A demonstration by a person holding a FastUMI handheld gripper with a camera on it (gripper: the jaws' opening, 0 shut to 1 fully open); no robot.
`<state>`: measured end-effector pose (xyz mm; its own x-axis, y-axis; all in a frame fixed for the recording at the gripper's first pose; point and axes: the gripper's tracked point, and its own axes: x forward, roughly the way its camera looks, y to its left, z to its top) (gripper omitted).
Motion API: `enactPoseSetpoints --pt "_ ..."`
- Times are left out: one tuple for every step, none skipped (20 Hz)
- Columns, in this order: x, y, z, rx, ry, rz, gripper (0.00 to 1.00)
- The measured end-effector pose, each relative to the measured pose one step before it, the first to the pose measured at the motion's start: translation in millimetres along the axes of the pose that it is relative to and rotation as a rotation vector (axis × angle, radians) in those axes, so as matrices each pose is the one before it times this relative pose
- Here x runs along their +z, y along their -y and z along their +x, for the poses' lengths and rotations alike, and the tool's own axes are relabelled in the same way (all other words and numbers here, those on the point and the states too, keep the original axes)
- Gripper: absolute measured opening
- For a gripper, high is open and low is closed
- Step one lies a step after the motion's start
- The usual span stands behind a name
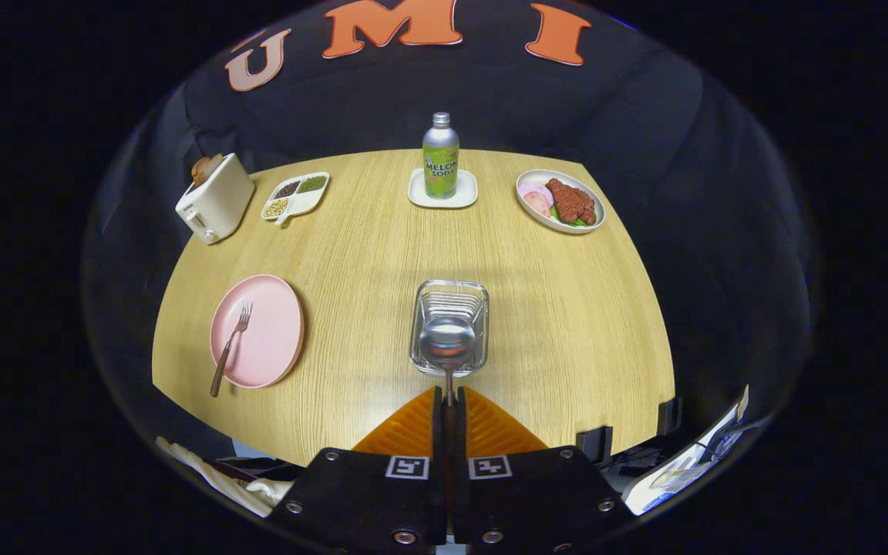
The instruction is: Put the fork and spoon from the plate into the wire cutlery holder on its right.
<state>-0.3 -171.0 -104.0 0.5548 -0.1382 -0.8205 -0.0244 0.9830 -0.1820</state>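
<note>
Fingers of gripper pinch the spoon handle above the holder; thin slick steel, probably twists easily. Fork waits on plate.

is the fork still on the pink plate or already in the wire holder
On the plate: the fork lies across the pink plate. The gripper is shut on the spoon, held over the wire holder.

The soda bottle, standing on a small white tray at twelve o'clock on the desk, carries green lettering that seems to read "MELON SODA", though its edges curve out of sight. Two square black-and-white marker tags sit atop the hand-held gripper; they carry patterns, not words.
</note>
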Motion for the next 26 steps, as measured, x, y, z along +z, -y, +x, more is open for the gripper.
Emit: enactPoseSetpoints --pt "2.63 -0.58 4.76 -0.00209 -0.02102 -0.01350 0.04" --pt "2.50 -1.16 4.89 -0.00054 -0.02299 -0.01164 0.04" --pt "3.97 -2.32 4.73 0.00265 -0.01913 -0.00749 0.04" --pt "3.54 0.69 4.35 -0.00148 -0.01972 -0.00099 0.05" --pt "3.72 0.57 4.52 -0.00123 -0.01814 -0.00481 0.05" --pt "0.61 0.49 3.49 0.00075 -0.02373 -0.00820 0.04" --pt "0.50 1.10 4.12 -0.00029 -0.02974 -0.00716 0.04" --pt "-1.05 0.73 4.42 -0.00288 -0.02969 -0.00754 0.04" --pt "-1.38 0.54 3.87 -0.00438 -0.03188 -0.00655 0.04" --pt "-0.62 0.06 4.38 -0.00329 -0.02490 -0.00320 0.04" --pt "1.21 -1.10 4.00 0.00190 -0.01729 -0.00462 0.04" --pt "0.00 -0.83 3.01 0.00040 -0.01606 -0.00067 0.04" --pt "-0.47 0.35 0.57 0.00232 -0.01432 0.00041 0.05" --pt "0.61 -0.10 1.62 0.00272 -0.01387 0.00230 0.04" --pt "1.33 -0.84 1.51 0.00066 -0.00823 0.00891 0.04" --pt "3.02 -0.58 0.19 0.00105 0.00240 0.01256 0.04" --pt "2.60 0.29 1.05 -0.00047 0.00642 0.01535 0.04" --pt "1.97 0.52 -1.75 0.00151 0.00692 0.01285 0.05" --pt "0.79 0.41 -1.81 0.00227 0.00668 0.01311 0.05" --pt "0.47 -0.40 -2.07 0.00200 0.00604 0.00759 0.07" --pt "-0.18 -0.14 -1.92 0.00400 0.00486 0.00496 0.08" --pt "0.19 -0.14 -3.57 0.00306 0.00854 0.00360 0.08" --pt "1.18 -1.39 -3.77 0.00831 0.01393 0.00064 0.11" --pt "2.31 0.17 -4.81 0.00006 0.02294 0.00195 0.11" --pt "3.42 -1.20 -5.37 0.00157 0.02453 -0.00224 0.17" --pt "3.03 -0.86 -6.80 -0.00012 0.02939 -0.00312 0.23"
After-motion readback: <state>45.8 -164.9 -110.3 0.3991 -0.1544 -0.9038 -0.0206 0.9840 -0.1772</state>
